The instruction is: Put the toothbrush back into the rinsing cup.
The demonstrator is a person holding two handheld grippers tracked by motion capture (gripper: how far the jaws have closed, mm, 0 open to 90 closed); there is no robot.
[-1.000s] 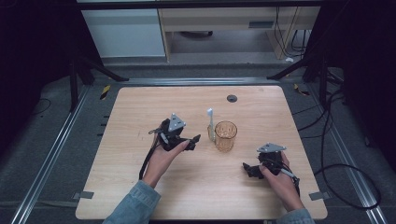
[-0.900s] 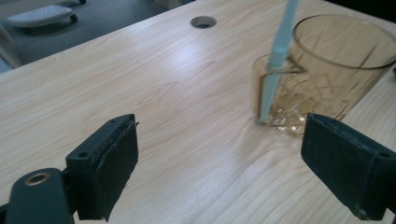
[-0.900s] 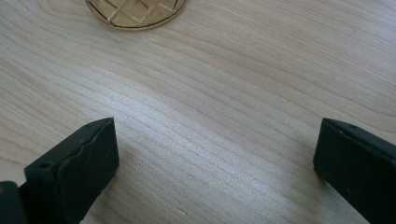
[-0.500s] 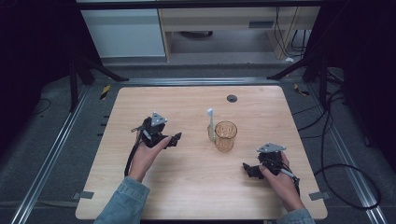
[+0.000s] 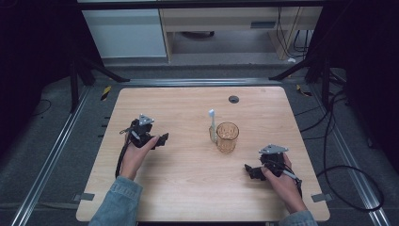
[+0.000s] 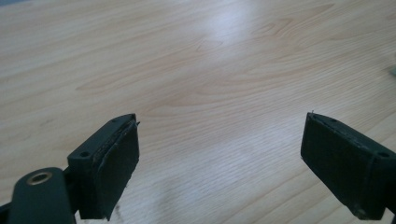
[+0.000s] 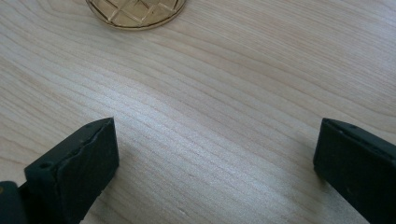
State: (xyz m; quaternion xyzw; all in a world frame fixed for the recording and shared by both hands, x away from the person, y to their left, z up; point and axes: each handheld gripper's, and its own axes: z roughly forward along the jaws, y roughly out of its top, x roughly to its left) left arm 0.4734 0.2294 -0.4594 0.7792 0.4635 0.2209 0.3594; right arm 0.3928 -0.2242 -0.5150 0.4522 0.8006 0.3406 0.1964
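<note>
L gripper (image 5: pixel 163 139) & R gripper (image 5: pixel 248 169) are held low over desk (image 5: pixel 188 188), jaws wide apart w/ nothing gripped, apparently since toothbrush (image 5: pixel 212 123) is parked in amber cup (image 5: pixel 227 137).

Two black handheld grippers, left gripper (image 5: pixel 161 139) and right gripper (image 5: pixel 248 170), grey three-cornered top plates, trailing black cables, blue denim sleeves (image 5: pixel 115 205)

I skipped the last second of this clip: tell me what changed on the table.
The left gripper drew back leftward, away from the amber glass, its fingers open and empty. The right gripper, the glass and the white toothbrush beside it stayed put.
</note>
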